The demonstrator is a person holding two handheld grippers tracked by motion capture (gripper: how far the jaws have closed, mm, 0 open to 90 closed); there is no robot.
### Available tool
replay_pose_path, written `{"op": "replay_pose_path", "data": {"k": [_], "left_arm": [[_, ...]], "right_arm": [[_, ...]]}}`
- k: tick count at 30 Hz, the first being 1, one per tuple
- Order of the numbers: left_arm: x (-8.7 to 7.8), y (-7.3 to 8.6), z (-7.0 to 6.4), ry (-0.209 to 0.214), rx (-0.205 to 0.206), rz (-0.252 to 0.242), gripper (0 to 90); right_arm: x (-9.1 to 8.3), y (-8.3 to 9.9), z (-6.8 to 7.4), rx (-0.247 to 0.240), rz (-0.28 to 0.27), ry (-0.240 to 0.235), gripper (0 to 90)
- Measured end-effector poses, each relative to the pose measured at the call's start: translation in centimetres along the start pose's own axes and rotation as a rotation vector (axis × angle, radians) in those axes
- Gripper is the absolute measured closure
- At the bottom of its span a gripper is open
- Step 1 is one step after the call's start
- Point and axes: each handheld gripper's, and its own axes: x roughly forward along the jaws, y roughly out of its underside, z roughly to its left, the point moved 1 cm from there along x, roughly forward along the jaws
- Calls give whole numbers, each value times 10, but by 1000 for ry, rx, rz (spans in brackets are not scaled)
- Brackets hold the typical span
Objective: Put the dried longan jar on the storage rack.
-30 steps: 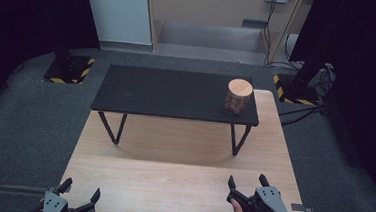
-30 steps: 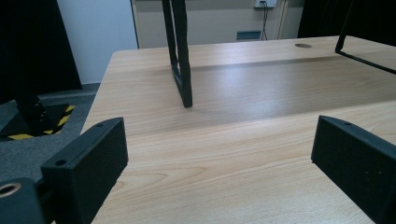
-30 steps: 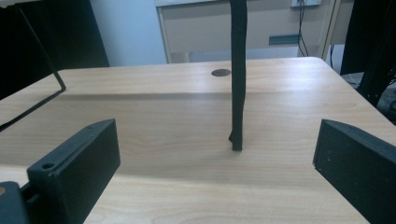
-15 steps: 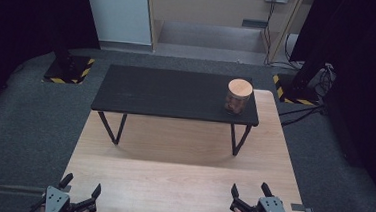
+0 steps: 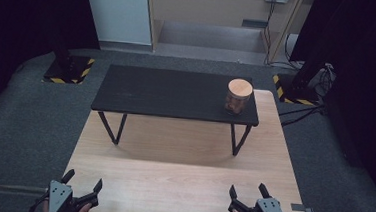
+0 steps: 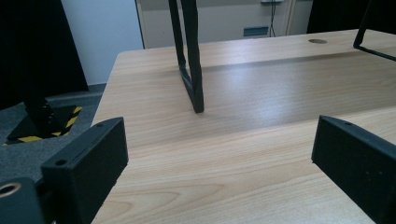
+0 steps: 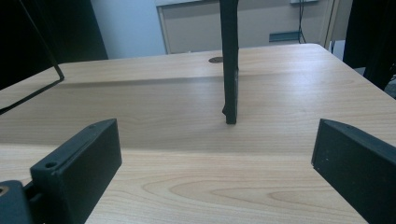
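Both grippers sit low at the near edge of the wooden counter (image 5: 183, 151), one toward each near corner, and neither holds anything. The left gripper (image 5: 81, 188) has its jaws spread wide, with bare wood between them in the left gripper view. The right gripper (image 5: 246, 196) is the same, jaws spread and empty, looking along the counter at one black leg (image 7: 229, 65) of the small black table (image 5: 172, 92) that stands on the far half of the counter.

The only thing to work on is the jar (image 5: 238, 96), a clear one with a wooden lid and something brown inside. It stands upright near the right end of the small black table, close to that table's near edge, and well apart from both grippers.

This looks like the very start: the hands are at rest and the reach has not begun. The right gripper is the nearer one, so the next move likely calls for lifting it above the level of the black tabletop, carrying it forward toward the jar, and keeping the jaws wide enough to pass around the jar's body without knocking it over.
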Motion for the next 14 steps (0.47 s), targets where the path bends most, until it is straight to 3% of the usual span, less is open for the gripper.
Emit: {"op": "replay_pose_path", "data": {"k": [14], "left_arm": [[0, -2, -2, 5, 1, 3, 22]], "right_arm": [[-2, 1, -2, 6, -1, -8, 15]]}}
